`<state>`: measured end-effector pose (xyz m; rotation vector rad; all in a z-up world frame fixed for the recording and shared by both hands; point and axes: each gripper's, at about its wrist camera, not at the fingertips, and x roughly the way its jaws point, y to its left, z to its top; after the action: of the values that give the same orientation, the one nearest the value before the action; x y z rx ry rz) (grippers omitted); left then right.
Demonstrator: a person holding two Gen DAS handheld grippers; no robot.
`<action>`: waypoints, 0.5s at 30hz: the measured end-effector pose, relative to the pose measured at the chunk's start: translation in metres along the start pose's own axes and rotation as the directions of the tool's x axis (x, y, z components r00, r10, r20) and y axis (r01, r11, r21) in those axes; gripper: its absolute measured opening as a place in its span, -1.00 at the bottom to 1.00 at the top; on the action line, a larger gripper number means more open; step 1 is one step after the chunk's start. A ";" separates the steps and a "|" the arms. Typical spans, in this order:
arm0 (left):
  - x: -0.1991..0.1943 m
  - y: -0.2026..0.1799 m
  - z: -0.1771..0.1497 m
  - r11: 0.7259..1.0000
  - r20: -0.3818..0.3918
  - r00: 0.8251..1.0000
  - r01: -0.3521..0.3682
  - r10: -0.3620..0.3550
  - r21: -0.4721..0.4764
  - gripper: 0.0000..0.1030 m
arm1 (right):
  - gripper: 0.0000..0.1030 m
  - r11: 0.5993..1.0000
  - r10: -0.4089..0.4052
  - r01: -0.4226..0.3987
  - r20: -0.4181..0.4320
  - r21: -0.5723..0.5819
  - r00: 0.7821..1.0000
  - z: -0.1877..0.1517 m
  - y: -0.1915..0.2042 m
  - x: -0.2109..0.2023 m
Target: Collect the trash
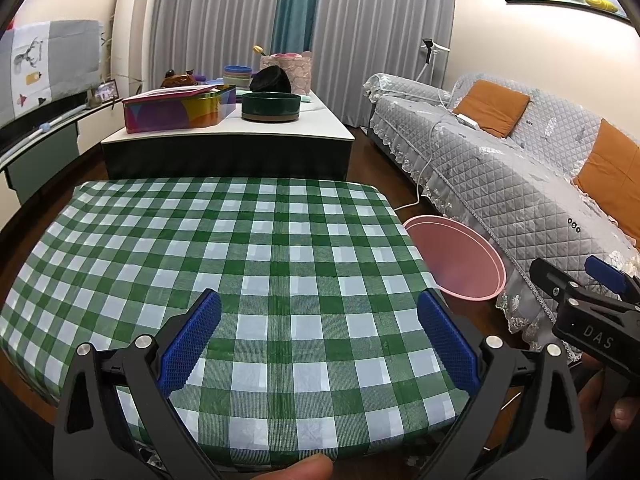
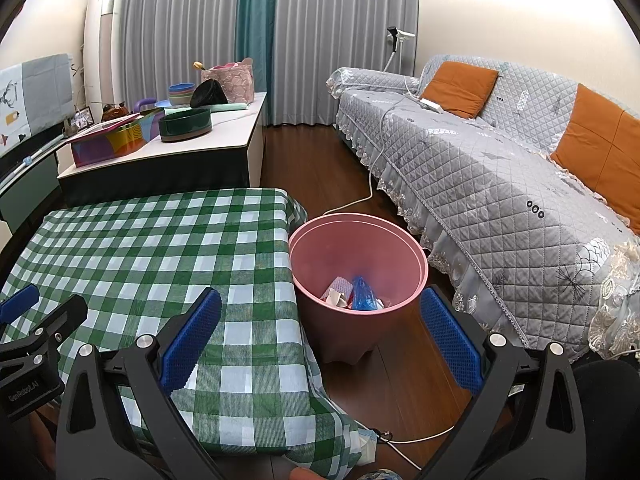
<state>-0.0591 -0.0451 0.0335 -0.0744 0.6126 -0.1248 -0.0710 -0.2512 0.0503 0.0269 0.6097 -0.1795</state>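
Observation:
A pink trash bin (image 2: 360, 292) stands on the wood floor right of the table with the green checked cloth (image 2: 160, 248). Inside it lie a blue plastic wrapper (image 2: 363, 294) and crumpled white and pink paper (image 2: 338, 294). In the left wrist view only the bin's rim and inside wall (image 1: 456, 260) show past the table's right edge (image 1: 400, 240). My left gripper (image 1: 318, 344) is open and empty above the near part of the cloth. My right gripper (image 2: 320, 344) is open and empty, over the table's right edge and the near side of the bin. It also shows in the left wrist view (image 1: 576, 300).
A grey quilted sofa (image 2: 500, 168) with orange cushions (image 2: 460, 88) runs along the right. A white cable (image 2: 360, 200) trails across the floor behind the bin. A low cabinet (image 2: 168, 160) behind the table carries a colourful tin (image 2: 112, 140), a dark green bowl (image 2: 186, 124) and several bowls.

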 end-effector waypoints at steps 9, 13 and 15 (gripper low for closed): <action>-0.001 -0.002 0.000 1.000 0.015 1.000 -0.003 0.002 0.022 0.85 | 0.90 1.000 0.000 0.000 -0.002 0.001 1.000 -0.001 0.000 0.001; -0.001 -0.002 0.001 1.000 0.011 1.000 0.001 -0.001 0.016 0.85 | 0.90 1.000 0.000 0.000 -0.003 0.001 1.000 -0.002 0.000 0.001; -0.001 -0.001 0.000 1.000 0.010 1.000 0.001 -0.001 0.012 0.85 | 0.90 1.000 0.001 -0.001 -0.003 0.001 1.000 -0.003 0.000 0.001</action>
<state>-0.0597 -0.0459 0.0343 -0.0641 0.6021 -0.1292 -0.0714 -0.2517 0.0475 0.0281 0.6128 -0.1789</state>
